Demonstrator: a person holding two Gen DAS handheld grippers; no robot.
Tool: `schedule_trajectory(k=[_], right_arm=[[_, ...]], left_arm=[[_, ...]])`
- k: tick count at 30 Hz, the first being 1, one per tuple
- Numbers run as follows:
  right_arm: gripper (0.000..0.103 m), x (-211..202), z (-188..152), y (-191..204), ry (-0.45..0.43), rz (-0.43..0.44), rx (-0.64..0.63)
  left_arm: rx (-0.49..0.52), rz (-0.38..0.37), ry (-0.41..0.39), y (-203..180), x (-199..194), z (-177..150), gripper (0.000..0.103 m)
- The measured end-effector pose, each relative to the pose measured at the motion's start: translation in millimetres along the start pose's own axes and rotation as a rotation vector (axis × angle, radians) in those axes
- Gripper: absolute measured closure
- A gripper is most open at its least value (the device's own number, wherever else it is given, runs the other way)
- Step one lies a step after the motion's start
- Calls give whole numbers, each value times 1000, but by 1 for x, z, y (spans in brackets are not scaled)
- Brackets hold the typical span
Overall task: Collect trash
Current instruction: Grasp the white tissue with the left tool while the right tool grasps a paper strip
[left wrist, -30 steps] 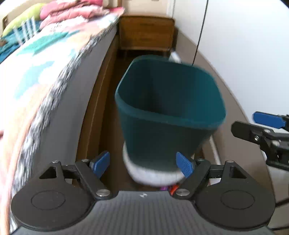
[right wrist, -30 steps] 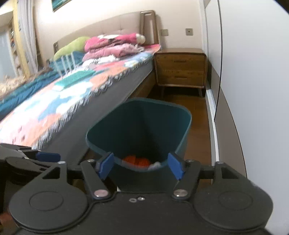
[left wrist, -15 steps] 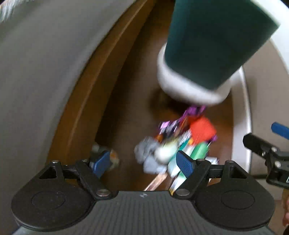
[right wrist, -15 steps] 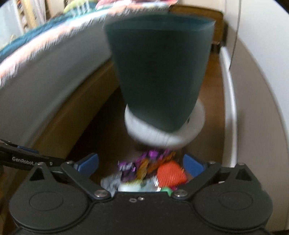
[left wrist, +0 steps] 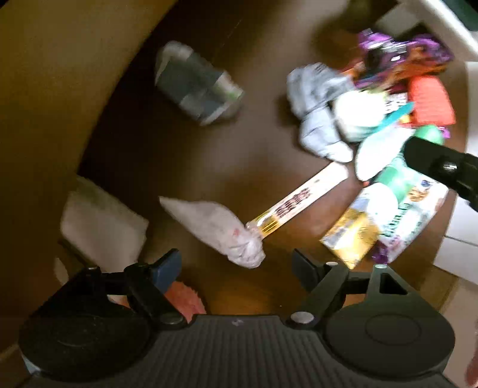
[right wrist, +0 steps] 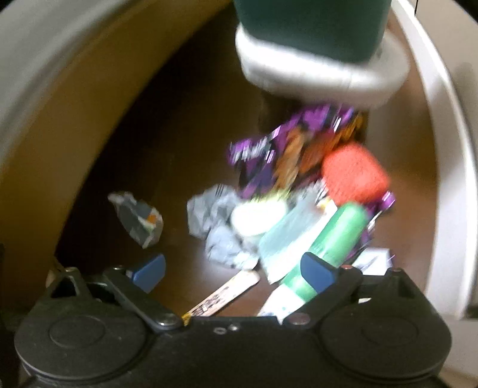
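Trash lies scattered on the dark wooden floor. In the left wrist view I see a knotted white plastic bag (left wrist: 218,229), a long flat wrapper (left wrist: 301,203), crumpled grey paper (left wrist: 316,113), a grey packet (left wrist: 197,86), a yellow-and-white package (left wrist: 385,223), an orange item (left wrist: 430,101) and purple wrappers (left wrist: 400,56). My left gripper (left wrist: 237,268) is open and empty, just above the white bag. My right gripper (right wrist: 233,271) is open and empty over a green tube (right wrist: 334,238), grey paper (right wrist: 215,221) and the orange item (right wrist: 355,176). The teal bin (right wrist: 310,27) stands behind the pile.
The bed's wooden side (right wrist: 98,98) runs along the left. A white wall base (right wrist: 442,149) borders the right. A white folded cloth (left wrist: 101,221) and a pink thing (left wrist: 185,301) lie near my left gripper. The right gripper's arm (left wrist: 442,167) shows in the left wrist view.
Both grippers have tilted down from the bin toward the floor and moved closer to the trash. The left one now looks at the white bag. Both stay open.
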State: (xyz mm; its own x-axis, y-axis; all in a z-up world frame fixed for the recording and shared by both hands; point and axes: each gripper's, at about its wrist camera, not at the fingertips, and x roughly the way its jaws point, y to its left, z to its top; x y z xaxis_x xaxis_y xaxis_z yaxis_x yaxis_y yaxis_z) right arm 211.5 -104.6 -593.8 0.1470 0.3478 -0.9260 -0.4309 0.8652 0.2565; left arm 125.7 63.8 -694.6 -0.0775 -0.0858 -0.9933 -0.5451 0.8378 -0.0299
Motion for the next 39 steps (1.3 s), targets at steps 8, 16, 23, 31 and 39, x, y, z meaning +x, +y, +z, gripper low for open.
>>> schedule_trajectory(k=[8,16,23,31,39], right_arm=[[17,89,-20,7,149,-25,90],[23,129,-32,2,216,-72,232],[29,149,-32,14,244,-155,245],[55,157,-32,28,247,-228,205],[76,143,-33,14,228,-200,231]], left_arm=[[-49,-15,67,15,59,-8,23],[-127,-64,115,28,92,-7,23],[-141,-119,128,22,103,1,22],[-155,-142,147,19,111,7,23],[-117,-133,151,14,111,7,73]])
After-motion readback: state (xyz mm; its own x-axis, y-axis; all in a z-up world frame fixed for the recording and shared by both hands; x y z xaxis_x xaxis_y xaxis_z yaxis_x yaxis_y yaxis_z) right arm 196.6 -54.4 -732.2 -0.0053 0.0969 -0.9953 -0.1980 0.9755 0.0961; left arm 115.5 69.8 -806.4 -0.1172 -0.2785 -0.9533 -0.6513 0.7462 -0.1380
